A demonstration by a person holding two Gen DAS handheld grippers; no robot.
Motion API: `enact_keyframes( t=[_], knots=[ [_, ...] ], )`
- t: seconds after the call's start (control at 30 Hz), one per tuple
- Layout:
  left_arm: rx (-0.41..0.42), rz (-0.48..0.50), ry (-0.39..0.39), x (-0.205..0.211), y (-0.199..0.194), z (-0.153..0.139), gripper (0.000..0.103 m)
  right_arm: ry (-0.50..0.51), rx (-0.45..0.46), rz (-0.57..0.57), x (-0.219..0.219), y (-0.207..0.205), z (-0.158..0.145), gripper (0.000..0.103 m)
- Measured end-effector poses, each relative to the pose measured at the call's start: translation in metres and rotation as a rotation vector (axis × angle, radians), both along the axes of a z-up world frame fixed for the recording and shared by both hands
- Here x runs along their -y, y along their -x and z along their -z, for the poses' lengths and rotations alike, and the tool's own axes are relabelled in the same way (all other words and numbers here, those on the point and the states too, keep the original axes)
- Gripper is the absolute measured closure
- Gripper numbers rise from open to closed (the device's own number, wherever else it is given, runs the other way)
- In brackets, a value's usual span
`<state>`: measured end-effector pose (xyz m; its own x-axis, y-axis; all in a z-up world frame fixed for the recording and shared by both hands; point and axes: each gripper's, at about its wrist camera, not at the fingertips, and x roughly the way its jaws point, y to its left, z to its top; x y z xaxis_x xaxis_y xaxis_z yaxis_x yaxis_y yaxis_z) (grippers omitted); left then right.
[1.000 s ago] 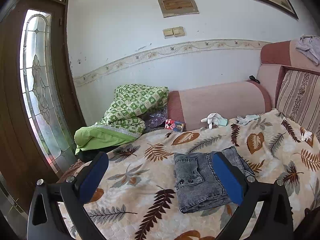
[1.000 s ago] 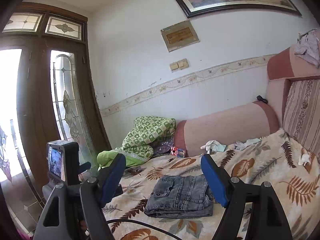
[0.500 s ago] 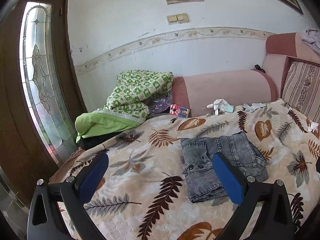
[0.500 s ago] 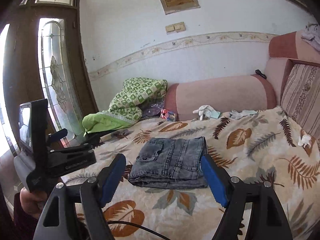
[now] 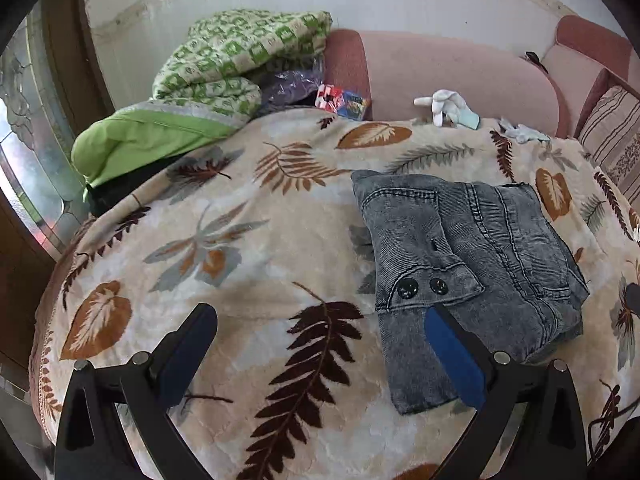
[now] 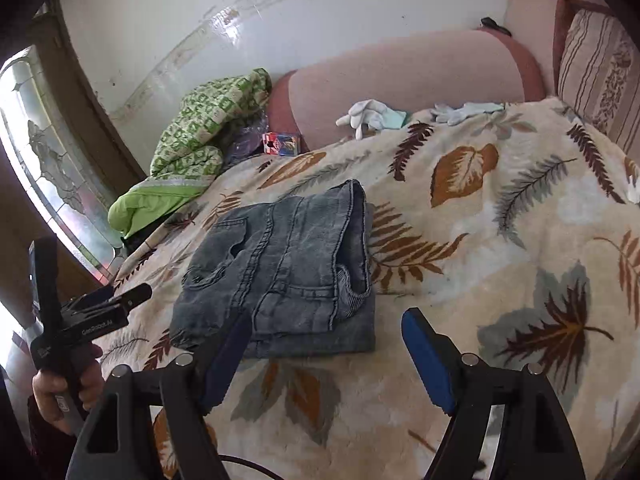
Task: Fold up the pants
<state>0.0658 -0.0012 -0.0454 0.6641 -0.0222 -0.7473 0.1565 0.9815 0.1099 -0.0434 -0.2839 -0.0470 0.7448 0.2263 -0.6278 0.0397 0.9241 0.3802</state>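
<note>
Grey denim pants [image 5: 464, 268] lie folded into a compact stack on the leaf-patterned blanket [image 5: 224, 264]; they also show in the right wrist view [image 6: 288, 268]. My left gripper [image 5: 320, 320] is open and empty, hovering above the blanket with its right finger over the near left corner of the pants. My right gripper [image 6: 326, 330] is open and empty, just above the near edge of the pants, its left finger over their near corner. The left gripper also shows, held in a hand, at the left of the right wrist view [image 6: 96, 304].
A green quilt and pillow [image 5: 208, 92] are piled at the far left against the wall. A pink bolster [image 5: 448, 76] lies along the back, with white gloves [image 5: 444, 106] and a small printed box [image 5: 340, 100] before it. A striped cushion [image 6: 600, 76] stands at right. A glass door [image 6: 44, 168] is at left.
Both grippers have tilted down and moved closer to the bed and the folded pants. Both stay open and empty. The pants have not moved.
</note>
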Motion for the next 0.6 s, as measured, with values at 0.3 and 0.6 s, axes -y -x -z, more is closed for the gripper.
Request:
enact_keyframes(
  t=[0.3,0.6],
  knots=[
    [-0.140,0.089,0.125,0.046,-0.054,0.025,0.000,-0.174,-0.115,-0.013,0.031,-0.090,0.042,0.023],
    [-0.096,0.269,0.068,0.073,-0.045,0.039,0.000,-0.396,-0.226,-0.051,0.036,-0.125,0.083,0.023]
  ],
)
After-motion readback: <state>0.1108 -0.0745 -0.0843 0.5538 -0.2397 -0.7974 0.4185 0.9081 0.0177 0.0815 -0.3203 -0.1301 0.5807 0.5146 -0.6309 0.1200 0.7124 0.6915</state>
